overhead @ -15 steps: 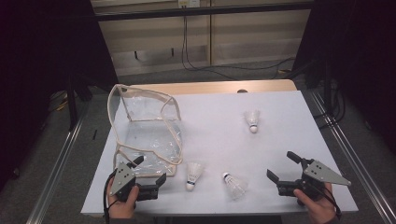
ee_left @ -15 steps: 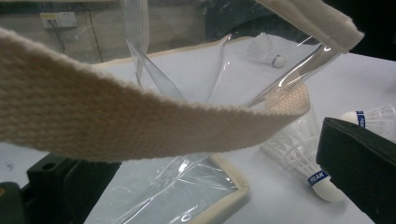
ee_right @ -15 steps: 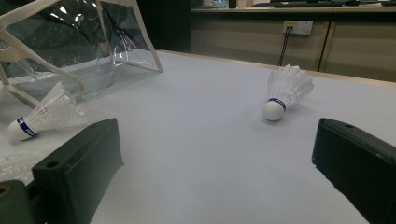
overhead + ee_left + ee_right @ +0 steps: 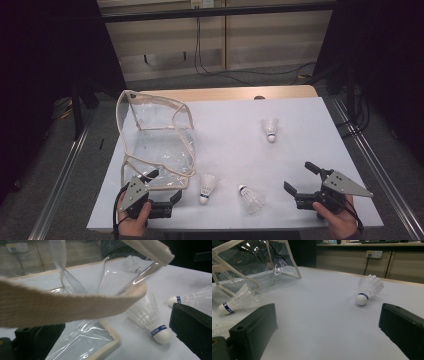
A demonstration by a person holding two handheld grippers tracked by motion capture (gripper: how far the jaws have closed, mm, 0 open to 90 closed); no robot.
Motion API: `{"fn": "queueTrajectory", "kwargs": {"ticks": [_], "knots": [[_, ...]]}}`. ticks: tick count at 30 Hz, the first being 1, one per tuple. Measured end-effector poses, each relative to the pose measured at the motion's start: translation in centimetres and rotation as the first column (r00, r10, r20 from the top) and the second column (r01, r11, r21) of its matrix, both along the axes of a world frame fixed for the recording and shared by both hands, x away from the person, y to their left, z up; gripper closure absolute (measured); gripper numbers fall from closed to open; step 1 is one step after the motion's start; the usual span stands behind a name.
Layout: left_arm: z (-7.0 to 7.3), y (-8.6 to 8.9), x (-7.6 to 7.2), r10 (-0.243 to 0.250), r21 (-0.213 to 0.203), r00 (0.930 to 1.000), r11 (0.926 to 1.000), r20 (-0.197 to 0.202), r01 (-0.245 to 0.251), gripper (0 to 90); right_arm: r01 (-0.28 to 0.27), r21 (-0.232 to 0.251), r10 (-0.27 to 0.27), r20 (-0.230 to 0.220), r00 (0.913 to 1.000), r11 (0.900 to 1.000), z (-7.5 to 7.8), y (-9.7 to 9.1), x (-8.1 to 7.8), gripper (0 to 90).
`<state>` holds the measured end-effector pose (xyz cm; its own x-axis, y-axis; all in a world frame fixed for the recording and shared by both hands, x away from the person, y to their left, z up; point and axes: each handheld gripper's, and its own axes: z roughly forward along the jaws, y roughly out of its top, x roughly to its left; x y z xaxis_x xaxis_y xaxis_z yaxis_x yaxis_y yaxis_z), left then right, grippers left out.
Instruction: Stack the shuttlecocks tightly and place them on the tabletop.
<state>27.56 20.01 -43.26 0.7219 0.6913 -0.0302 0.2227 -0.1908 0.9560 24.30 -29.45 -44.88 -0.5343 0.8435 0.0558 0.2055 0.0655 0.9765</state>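
Two claws are standing wide and empty: the left claw (image 4: pixel 162 192) is nosing under the clear bag's (image 4: pixel 160 150) strap, so it should be closing squarely there, shuttlecocks (image 4: pixel 207 187) lying just right of it.

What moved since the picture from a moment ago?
Nothing visibly moved. Both grippers, left and right, hold open jaws near the table's front edge, gripping nothing. The clear plastic bag with beige trim and three white feathered shuttlecocks lie as before.
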Motion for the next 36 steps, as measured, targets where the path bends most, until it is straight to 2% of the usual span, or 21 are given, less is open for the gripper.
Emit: {"fn": "queueTrajectory", "kwargs": {"ticks": [5,10,16,21,26,30,36], "knots": [[-0.2,-0.9,-0.1,-0.018,0.018,0.9998,0.9997,-0.007,0.018,0.1,0.014,0.027,-0.014,0.0,0.9999,0.9995,0.0,-0.4,0.0,1.0],[-0.2,-0.9,-0.4,-0.029,0.008,0.9994,0.9995,-0.021,0.029,0.1,0.006,0.024,-0.006,-0.002,1.0,0.9997,0.0,-0.2,0.2,1.0],[-0.3,-1.1,-0.9,-0.067,0.022,0.9969,0.9975,-0.042,0.068,1.1,-0.004,0.023,0.004,0.005,1.0,0.9997,0.1,0.2,0.5,1.1],[-0.4,-1.7,-1.3,-0.105,0.028,0.9926,0.9939,-0.061,0.107,1.5,-0.011,0.018,0.011,0.006,0.9999,0.9998,0.2,0.5,0.7,1.2],[-0.6,-2.4,-1.0,-0.127,0.012,0.9884,0.9917,-0.083,0.128,1.0,-0.005,0.014,0.005,0.005,1.0,0.9999,0.1,0.4,0.6,1.3],[-0.8,-2.9,-0.8,-0.147,0.021,0.9843,0.9884,-0.097,0.15,2.0,0.005,0.021,-0.005,0.002,1.0,0.9998,0.2,0.1,0.4,1.4],[-0.7,-3.9,-0.5,-0.171,0.021,0.9802,0.9846,-0.1,0.173,2.5,0.012,0.012,-0.012,0.003,0.9999,0.9999,0.2,-0.2,0.1,1.5]]}}
